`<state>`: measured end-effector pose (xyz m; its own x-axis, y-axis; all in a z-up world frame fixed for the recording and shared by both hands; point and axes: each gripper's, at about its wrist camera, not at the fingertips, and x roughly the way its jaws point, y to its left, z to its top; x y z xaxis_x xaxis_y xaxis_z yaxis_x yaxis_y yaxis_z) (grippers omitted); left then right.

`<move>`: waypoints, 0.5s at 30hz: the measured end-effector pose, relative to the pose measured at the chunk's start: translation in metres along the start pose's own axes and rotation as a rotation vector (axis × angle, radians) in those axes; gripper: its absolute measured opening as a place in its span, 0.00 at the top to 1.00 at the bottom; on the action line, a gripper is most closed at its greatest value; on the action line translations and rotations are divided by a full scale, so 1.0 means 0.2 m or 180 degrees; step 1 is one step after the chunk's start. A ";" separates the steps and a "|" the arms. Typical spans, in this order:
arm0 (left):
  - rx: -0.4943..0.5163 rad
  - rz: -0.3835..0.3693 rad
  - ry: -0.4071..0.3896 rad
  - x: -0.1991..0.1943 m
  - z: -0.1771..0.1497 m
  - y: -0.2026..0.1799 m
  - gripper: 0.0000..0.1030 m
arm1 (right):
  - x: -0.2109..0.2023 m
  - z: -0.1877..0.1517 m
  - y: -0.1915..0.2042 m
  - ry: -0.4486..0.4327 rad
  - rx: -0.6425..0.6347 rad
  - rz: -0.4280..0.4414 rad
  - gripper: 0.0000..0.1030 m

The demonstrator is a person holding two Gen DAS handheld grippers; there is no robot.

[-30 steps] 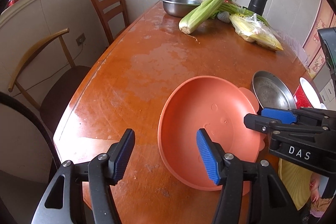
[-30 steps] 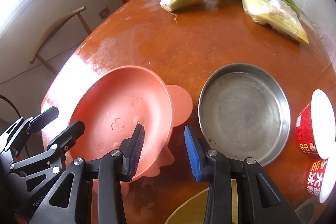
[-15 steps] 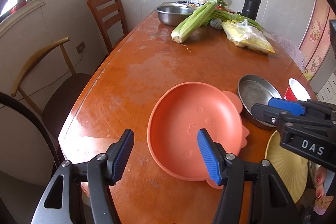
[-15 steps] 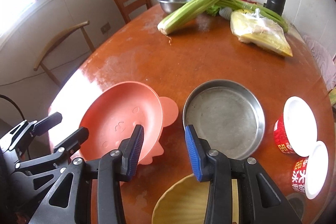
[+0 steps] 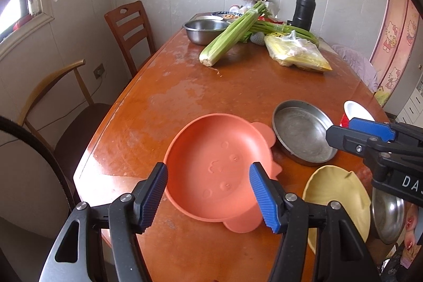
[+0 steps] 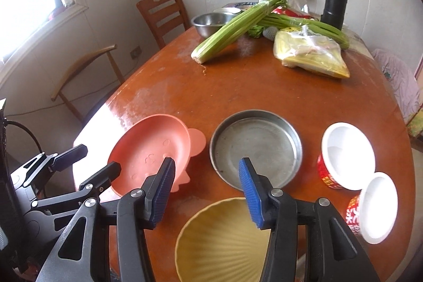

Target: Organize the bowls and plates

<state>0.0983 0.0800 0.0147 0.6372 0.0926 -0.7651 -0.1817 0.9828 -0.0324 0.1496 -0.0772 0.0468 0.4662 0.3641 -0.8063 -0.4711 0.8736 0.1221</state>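
A salmon-pink plastic plate [image 5: 216, 165] with small ears lies on the wooden table [image 5: 185, 86] near its front edge; it also shows in the right wrist view [image 6: 153, 149]. My left gripper [image 5: 208, 196] is open and empty above its near rim. To the right lie a round steel pan [image 6: 256, 147] and a yellow ribbed plate [image 6: 222, 239]. My right gripper [image 6: 208, 192] is open and empty, raised over the gap between yellow plate and steel pan. Two red-and-white paper bowls [image 6: 346, 155] lie on their sides at the right.
At the far end are a celery bunch [image 5: 232, 33], a steel mixing bowl [image 5: 203, 29], a bagged yellow package [image 5: 296, 54] and a black flask [image 5: 304, 8]. Two wooden chairs [image 5: 129, 31] stand along the left side. Another steel dish [image 5: 388, 213] sits at the front right.
Both grippers have pulled back and up from the pink plate, so more of the table shows. The right gripper has opened wider. The plates have not moved.
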 end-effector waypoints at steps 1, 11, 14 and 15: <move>-0.0001 0.0009 -0.0007 -0.01 0.00 -0.01 0.38 | -0.02 0.00 -0.01 -0.0011 -0.0007 0.0002 0.50; 0.0045 -0.0027 -0.0075 -0.07 0.05 -0.15 0.37 | -0.16 -0.02 -0.18 -0.0064 -0.0009 -0.0061 0.49; 0.0060 -0.0019 -0.0075 -0.08 0.06 -0.18 0.37 | -0.18 -0.02 -0.21 -0.0054 -0.0039 -0.0071 0.49; 0.0064 -0.0016 -0.0072 -0.08 0.06 -0.19 0.37 | -0.18 -0.03 -0.23 -0.0048 -0.0030 -0.0055 0.49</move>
<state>0.1035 0.0427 0.0357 0.6550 0.0910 -0.7501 -0.1636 0.9863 -0.0232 0.1503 -0.1331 0.0677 0.4856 0.3540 -0.7993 -0.4699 0.8767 0.1028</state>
